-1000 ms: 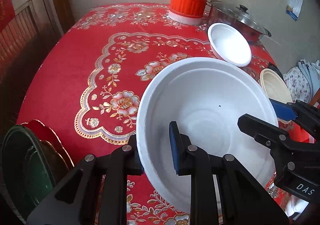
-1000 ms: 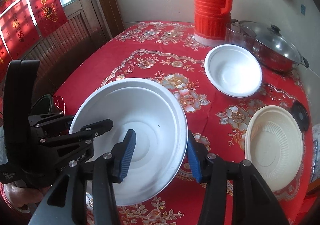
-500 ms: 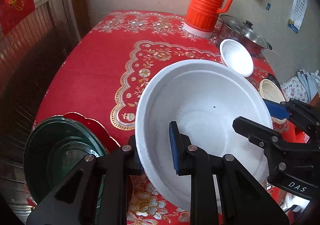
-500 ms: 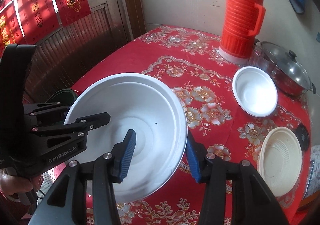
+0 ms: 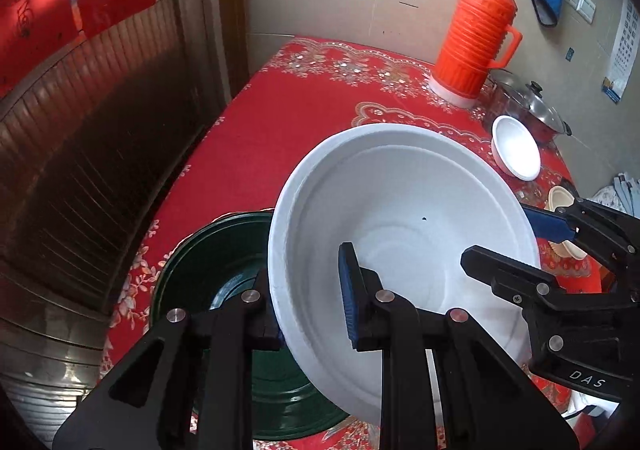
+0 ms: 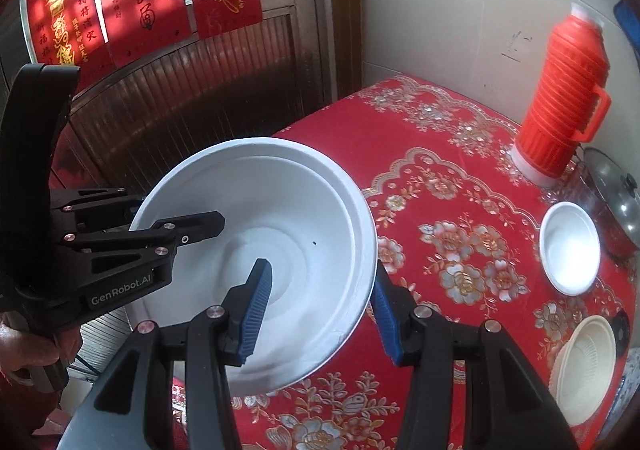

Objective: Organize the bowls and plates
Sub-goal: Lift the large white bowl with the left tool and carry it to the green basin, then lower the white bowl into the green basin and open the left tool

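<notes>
Moved: both grippers have carried the white bowl leftward, over the green bowl.
Left gripper: jaws clenched on the bowl's left rim.
Right gripper: jaws grasping its right rim.
Tabletop: small bowl, cream bowl at right.

A lived-in home dining corner; a floral red tablecloth, orange thermos, lidded pot. Red calligraphy banners cover the window.

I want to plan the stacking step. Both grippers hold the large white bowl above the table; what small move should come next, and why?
Probably lower the large white bowl toward the dark green bowl at the table's near edge. The left gripper and right gripper each clamp its rim on opposite sides, and it hangs tilted, partly over the green bowl.
</notes>
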### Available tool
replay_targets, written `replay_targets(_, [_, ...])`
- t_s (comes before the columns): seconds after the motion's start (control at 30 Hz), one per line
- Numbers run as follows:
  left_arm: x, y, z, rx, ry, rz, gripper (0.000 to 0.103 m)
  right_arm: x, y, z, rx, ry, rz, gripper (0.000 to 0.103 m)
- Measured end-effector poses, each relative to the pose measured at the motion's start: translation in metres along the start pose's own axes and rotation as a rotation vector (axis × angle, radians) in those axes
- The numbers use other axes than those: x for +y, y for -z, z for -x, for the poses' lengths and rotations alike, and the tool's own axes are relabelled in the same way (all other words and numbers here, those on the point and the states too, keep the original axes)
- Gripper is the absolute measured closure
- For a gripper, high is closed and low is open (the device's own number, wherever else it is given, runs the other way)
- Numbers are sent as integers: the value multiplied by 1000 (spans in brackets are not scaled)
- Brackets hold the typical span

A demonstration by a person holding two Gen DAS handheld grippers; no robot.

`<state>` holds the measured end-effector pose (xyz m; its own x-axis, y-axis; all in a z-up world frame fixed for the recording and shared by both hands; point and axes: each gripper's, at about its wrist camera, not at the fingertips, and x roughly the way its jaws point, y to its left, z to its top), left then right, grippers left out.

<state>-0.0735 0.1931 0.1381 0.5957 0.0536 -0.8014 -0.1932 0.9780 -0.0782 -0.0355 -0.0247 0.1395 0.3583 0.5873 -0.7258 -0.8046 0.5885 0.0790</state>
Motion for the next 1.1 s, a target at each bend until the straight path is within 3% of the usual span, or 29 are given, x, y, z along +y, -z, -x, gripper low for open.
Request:
replay_targets(0.47, [54, 34, -5, 34, -59, 62, 83, 54, -8, -35, 57, -49, 89, 52])
replay_targets(0.77, [78, 46, -20, 73, -73, 92, 83, 80, -4, -67, 138, -13, 181, 51])
replay_targets(1.1, [78, 55, -32, 85, -78, 66, 83, 87, -2, -75, 170, 19, 218, 48])
